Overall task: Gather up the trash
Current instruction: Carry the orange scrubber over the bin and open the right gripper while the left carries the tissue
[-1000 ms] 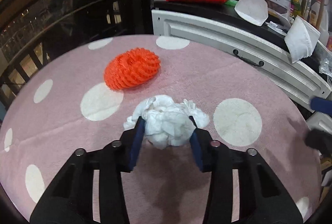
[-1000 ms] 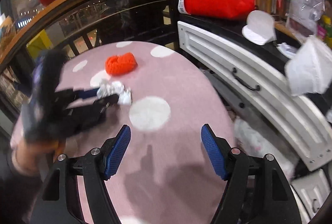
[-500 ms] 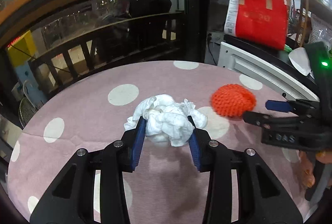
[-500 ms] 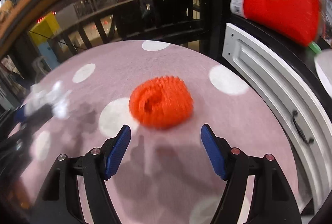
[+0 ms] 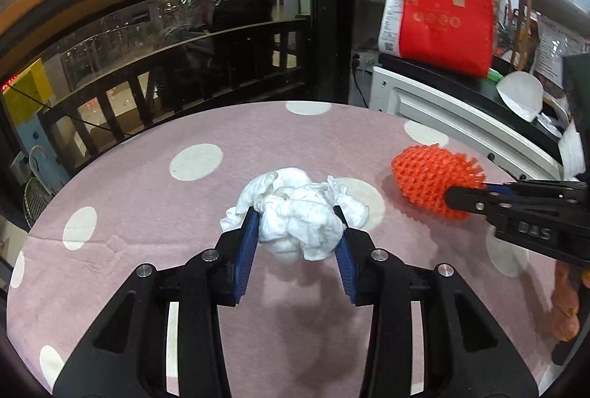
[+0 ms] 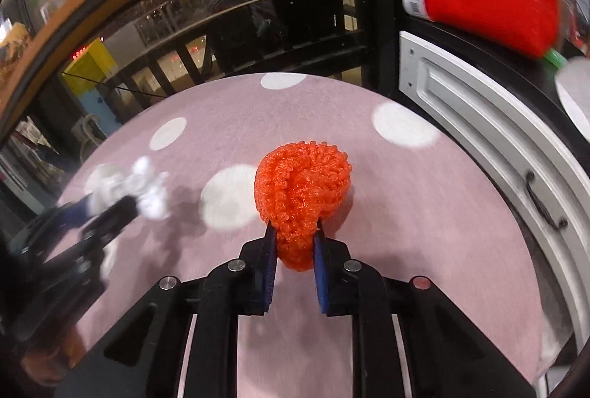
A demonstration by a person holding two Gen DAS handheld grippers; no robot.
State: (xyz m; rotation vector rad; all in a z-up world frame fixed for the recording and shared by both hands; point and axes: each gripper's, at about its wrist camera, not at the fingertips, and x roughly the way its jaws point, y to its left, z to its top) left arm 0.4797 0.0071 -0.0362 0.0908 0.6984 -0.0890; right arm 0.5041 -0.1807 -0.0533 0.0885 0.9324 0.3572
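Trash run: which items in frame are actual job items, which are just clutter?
Job items:
- crumpled white tissue, clamped in the left tongs
- orange foam net, pinched in the right tongs

Just lying about:
- red bag on the cabinet
- white cabinet with black handle
- white masks on the cabinet top
- pink dotted cloth underneath

Two close wrist views, shared pink cloth [image 5: 147,213]

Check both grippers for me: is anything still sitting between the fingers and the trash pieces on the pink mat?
Nothing visible is in the way. The left gripper is already shut on the crumpled white tissue, and the right gripper is shut on the orange foam net. No bin shows in either view, so the path to it cannot be judged.
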